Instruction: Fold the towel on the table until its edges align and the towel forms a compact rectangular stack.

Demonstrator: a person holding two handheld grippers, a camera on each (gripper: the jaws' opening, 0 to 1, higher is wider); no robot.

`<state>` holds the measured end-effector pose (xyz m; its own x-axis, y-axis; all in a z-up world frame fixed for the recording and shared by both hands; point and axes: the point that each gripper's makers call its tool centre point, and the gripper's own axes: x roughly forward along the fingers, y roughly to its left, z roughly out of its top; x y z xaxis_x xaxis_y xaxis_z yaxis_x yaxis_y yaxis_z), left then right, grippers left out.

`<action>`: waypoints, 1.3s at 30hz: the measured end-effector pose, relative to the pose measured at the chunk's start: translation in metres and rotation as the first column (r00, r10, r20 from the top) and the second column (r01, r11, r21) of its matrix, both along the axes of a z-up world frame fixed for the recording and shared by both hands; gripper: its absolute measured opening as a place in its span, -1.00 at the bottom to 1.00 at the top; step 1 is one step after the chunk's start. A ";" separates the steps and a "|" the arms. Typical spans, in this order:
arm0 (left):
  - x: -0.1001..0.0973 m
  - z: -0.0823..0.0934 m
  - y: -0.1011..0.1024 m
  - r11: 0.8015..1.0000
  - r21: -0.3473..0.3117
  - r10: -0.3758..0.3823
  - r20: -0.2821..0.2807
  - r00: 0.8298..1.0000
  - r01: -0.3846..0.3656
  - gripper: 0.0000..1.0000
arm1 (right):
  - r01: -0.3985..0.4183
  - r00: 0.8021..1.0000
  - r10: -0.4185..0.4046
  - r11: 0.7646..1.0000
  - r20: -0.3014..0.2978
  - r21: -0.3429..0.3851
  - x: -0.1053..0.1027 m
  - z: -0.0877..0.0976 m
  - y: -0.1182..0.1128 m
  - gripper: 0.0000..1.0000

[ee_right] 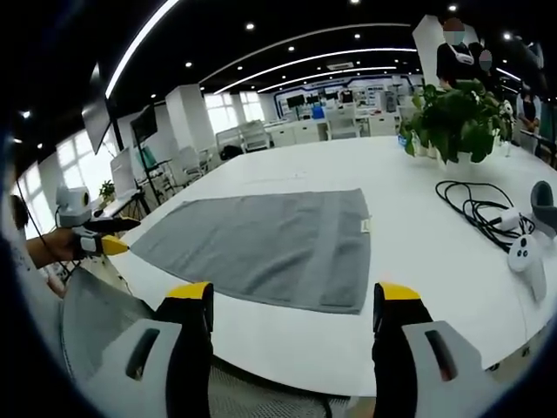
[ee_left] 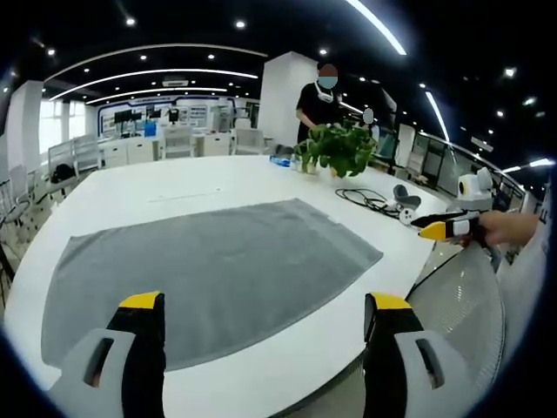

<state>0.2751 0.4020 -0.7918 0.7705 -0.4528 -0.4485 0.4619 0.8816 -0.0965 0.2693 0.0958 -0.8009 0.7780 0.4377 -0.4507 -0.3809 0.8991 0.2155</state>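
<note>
A: Left gripper view?
B: Left gripper [ee_left: 265,326] is hovering at the near table [ee_left: 261,178] edge, jaws spread wide, gripping nothing. Grey towel [ee_left: 209,266] is lying flat just ahead, between and beyond the jaws.
A: Right gripper view?
B: Right gripper [ee_right: 291,313] is hanging released too, empty. Towel [ee_right: 270,239] is lying spread ahead, apart from the jaws, plant [ee_right: 452,117] well beyond it.

L gripper [ee_left: 265,326] jaws wide, R gripper [ee_right: 293,315] jaws wide, both level
</note>
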 end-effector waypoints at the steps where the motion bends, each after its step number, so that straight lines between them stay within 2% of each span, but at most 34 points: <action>1: 0.000 0.000 0.000 1.000 0.000 -0.001 0.000 1.000 0.001 0.96 | 0.001 1.000 -0.001 1.000 -0.001 0.002 0.000 0.000 0.000 0.50; 25: 0.001 -0.003 -0.006 1.000 0.003 -0.019 -0.012 1.000 0.019 0.96 | 0.005 1.000 -0.005 1.000 -0.007 0.012 0.001 -0.001 -0.003 0.49; 31: 0.005 -0.001 -0.008 0.999 0.017 -0.038 -0.015 0.999 0.039 0.96 | 0.019 1.000 -0.019 0.999 -0.004 0.040 0.008 0.001 -0.012 0.49; 39: 0.018 0.010 -0.014 0.997 0.033 -0.066 0.006 0.998 0.065 0.96 | 0.037 0.999 -0.038 0.999 0.038 0.017 0.030 0.014 -0.032 0.47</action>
